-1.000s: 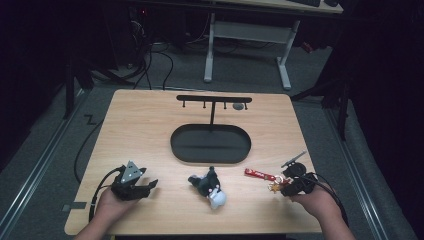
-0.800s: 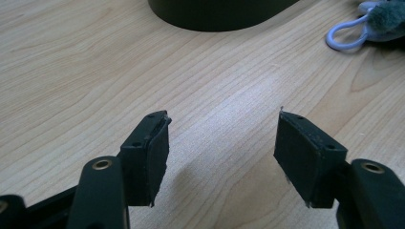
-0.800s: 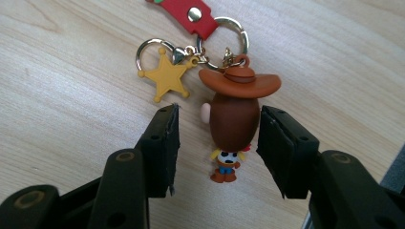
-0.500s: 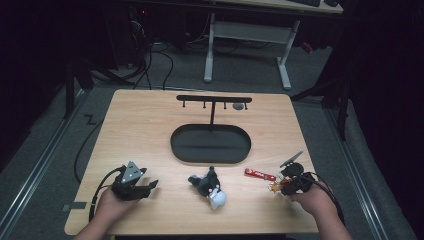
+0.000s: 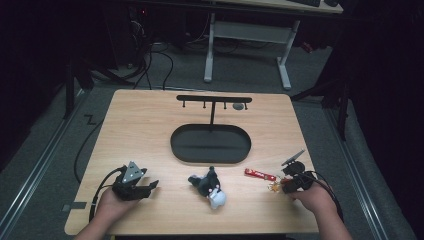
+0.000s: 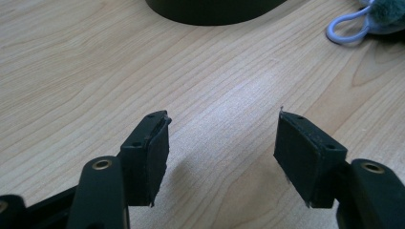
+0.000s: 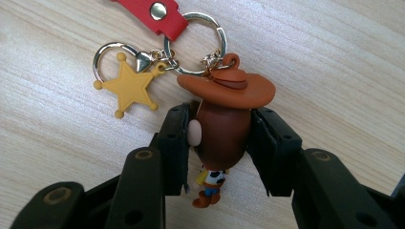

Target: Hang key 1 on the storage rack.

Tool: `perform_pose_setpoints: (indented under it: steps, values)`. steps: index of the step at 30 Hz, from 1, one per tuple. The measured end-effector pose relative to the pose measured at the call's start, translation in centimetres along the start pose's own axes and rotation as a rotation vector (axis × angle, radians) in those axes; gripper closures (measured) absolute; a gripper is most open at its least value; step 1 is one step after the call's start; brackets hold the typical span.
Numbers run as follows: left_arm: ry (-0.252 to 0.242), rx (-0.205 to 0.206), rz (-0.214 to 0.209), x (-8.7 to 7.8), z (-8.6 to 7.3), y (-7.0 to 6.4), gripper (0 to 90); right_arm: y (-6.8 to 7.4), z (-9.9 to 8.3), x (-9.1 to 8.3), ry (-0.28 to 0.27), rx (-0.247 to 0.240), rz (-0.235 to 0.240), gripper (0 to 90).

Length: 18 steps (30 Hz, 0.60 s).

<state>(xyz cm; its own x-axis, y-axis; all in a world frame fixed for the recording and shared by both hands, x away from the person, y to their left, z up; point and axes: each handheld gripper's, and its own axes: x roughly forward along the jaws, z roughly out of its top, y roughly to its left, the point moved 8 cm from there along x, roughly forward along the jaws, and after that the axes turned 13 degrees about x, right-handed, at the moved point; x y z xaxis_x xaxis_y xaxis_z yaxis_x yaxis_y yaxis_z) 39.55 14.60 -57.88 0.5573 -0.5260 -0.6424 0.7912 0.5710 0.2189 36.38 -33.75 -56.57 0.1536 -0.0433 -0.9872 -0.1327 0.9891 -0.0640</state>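
A cowboy figure keychain [image 7: 223,129] with a brown hat lies on the wooden table [image 5: 150,130]. My right gripper [image 7: 223,114] is shut on the figure's head. A yellow star charm [image 7: 129,87], a key ring [image 7: 196,44] and a red strap [image 7: 160,13] hang from the figure. In the high view my right gripper [image 5: 283,186] is near the front right edge, with the red strap [image 5: 260,174] lying to its left. My left gripper [image 5: 149,186] rests at the front left, jaws open over bare wood [image 6: 224,119].
A black hook stand [image 5: 214,99] rises from an oval black base [image 5: 210,144] at the table's middle. A dark and white plush keychain [image 5: 209,186] lies between the grippers; its white loop [image 6: 351,29] shows in the left gripper view.
My right gripper has shifted slightly left with the figure in it. The left gripper has not moved.
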Motion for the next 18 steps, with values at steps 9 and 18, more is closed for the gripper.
perform_pose_setpoints:
  steps: [9,18]
  values:
    - [-0.001,0.000,0.003,-0.18,-0.05,-0.01,36.9,-0.24,-0.01,0.04,0.000,0.003,0.029,62.4]
    - [-0.004,-0.003,0.006,-0.20,0.02,0.10,37.0,0.29,0.24,-0.78,0.005,-0.045,-0.012,66.3]
